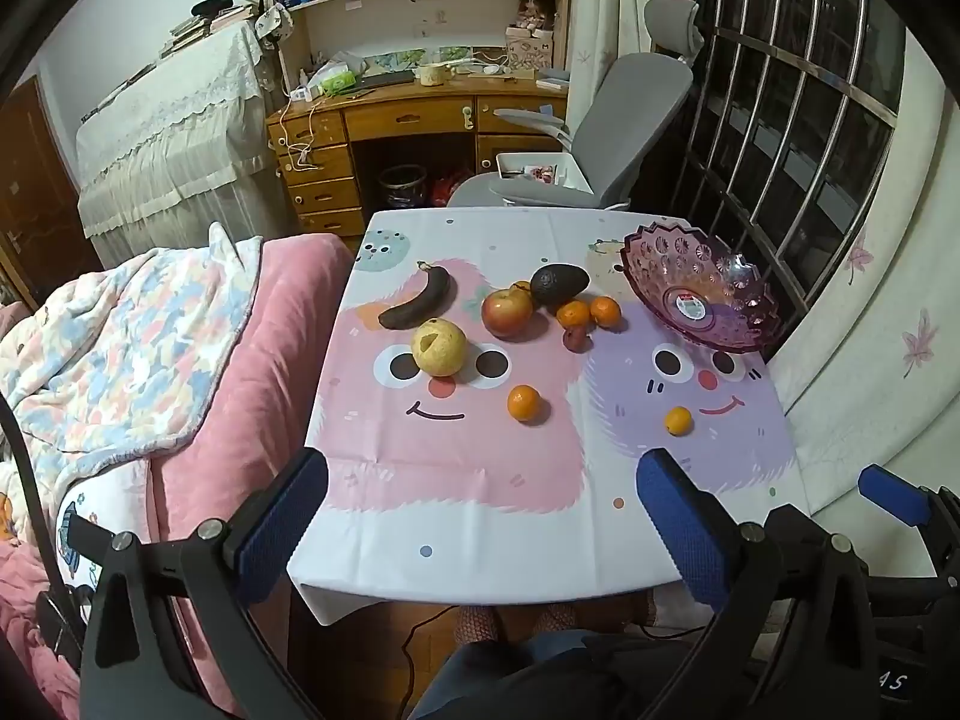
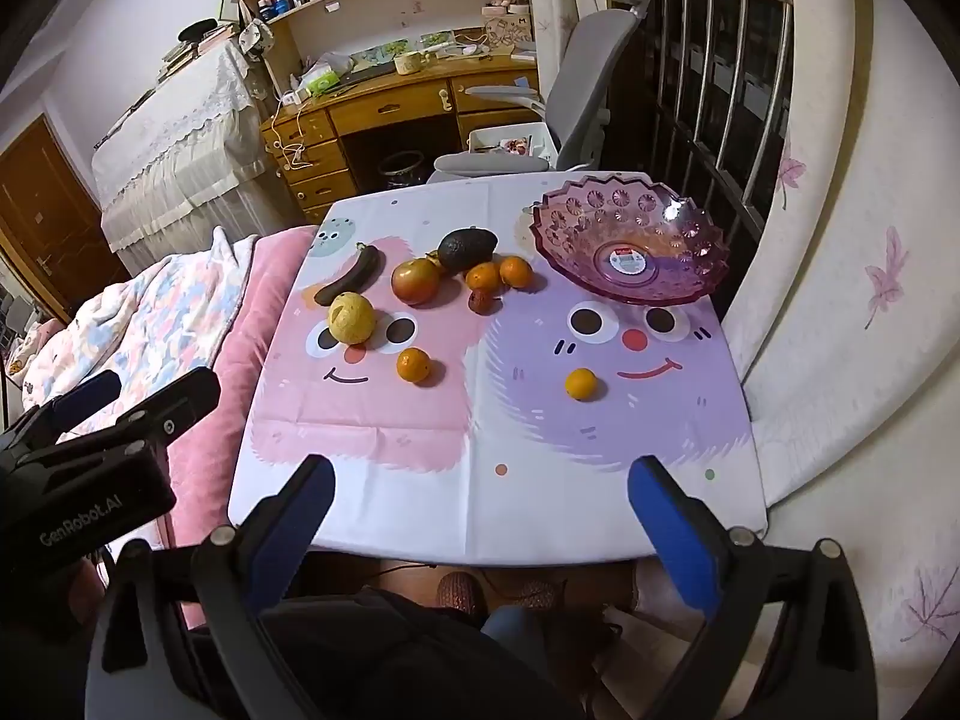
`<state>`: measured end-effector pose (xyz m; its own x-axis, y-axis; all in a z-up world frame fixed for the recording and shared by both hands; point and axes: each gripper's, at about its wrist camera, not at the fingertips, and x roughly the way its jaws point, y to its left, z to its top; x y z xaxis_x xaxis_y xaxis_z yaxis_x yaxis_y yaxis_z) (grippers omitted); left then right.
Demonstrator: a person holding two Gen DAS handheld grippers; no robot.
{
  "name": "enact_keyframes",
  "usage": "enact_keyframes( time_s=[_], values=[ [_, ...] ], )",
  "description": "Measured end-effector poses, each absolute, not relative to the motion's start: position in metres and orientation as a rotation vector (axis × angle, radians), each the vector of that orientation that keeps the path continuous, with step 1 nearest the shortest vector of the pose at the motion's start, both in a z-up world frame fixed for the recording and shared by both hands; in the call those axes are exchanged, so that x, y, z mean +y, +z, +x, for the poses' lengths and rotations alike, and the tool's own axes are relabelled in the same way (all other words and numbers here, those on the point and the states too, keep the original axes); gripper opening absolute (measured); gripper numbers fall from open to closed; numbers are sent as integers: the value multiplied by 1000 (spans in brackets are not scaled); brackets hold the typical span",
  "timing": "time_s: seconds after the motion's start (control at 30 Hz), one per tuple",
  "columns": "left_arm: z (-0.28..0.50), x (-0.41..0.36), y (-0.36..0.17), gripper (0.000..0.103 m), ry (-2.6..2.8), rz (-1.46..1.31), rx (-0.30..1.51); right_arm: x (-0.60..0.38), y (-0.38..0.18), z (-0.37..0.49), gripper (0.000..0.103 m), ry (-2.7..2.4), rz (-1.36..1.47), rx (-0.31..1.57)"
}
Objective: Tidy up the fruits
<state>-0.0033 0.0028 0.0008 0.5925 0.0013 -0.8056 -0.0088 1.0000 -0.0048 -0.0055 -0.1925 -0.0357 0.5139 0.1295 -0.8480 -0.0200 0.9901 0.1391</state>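
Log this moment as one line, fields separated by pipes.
stage: not started | left gripper: open, near table edge | right gripper: open, holding nothing | bowl: no fruit inside | fruits: all on tablecloth

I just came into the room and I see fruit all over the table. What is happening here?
A person holds a gripper in each hand above the near edge of the table; the left gripper and right gripper are both open and hold nothing. No fruit is sorted yet. The purple bowl is empty. The banana, pear, apple, avocado and several oranges, such as one near the bowl, lie loose on the cloth.
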Motion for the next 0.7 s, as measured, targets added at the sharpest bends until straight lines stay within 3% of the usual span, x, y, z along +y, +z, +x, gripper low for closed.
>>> enact_keyframes(
  time_s=[0.7],
  values=[
    [4,-3,7,102,-12,4,932,-192,-36,-2,99,81,126,1035]
  ],
)
